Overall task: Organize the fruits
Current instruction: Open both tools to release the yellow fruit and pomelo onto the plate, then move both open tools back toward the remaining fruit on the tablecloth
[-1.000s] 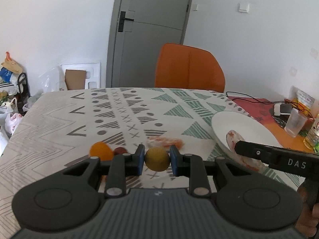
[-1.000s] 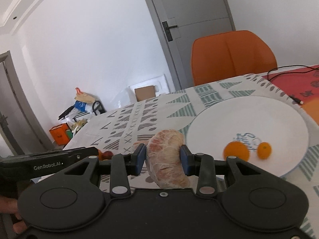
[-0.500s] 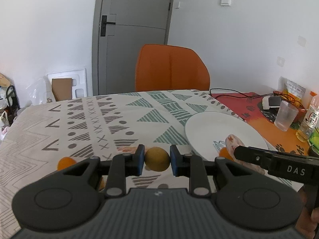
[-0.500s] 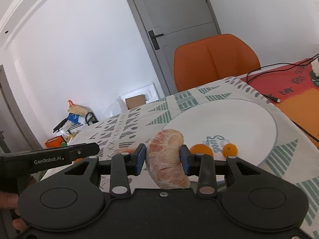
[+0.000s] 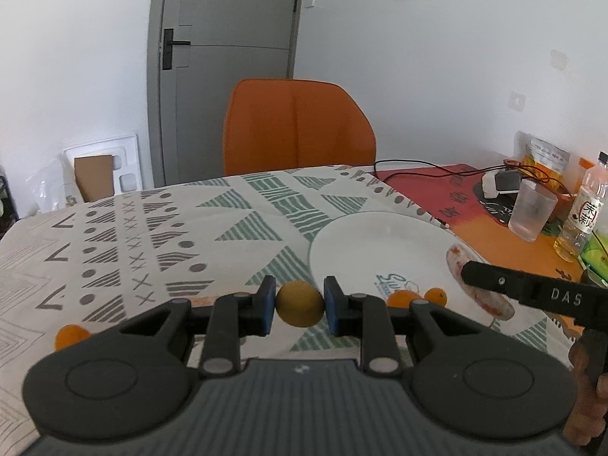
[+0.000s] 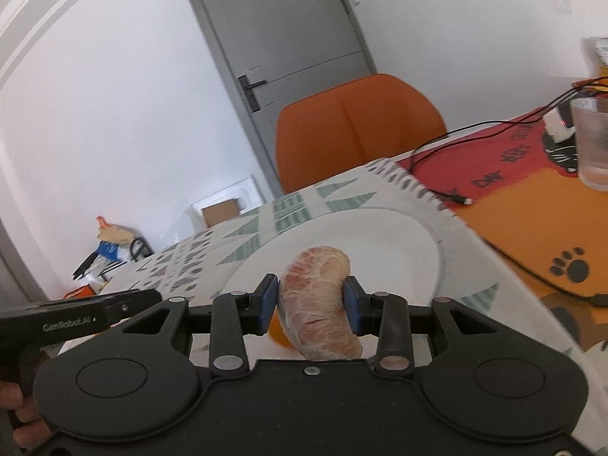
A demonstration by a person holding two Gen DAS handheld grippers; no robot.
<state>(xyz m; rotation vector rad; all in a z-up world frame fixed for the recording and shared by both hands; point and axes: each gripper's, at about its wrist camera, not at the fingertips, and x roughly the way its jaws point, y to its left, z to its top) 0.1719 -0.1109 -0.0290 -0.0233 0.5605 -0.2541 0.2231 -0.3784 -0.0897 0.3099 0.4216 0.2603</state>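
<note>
Where white plate (image 5: 380,243) rests on patterned table (image 5: 152,228): small round yellow-brown fruit (image 5: 299,304) pinched in left gripper (image 5: 299,306) fingers just short of rim; pale pink peeled citrus segment (image 6: 319,300) clamped in right gripper (image 6: 311,302) fingers above plate; two small oranges (image 5: 402,298) beside "Sweet" print. Readable: "DAS", "GenRobot.AI".

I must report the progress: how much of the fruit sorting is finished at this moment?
Done: two small oranges lie on the white plate. In hand: the left gripper holds a yellow round fruit, the right gripper a peeled pomelo segment, over the plate. Left: one orange on the tablecloth, perhaps more hidden.
</note>
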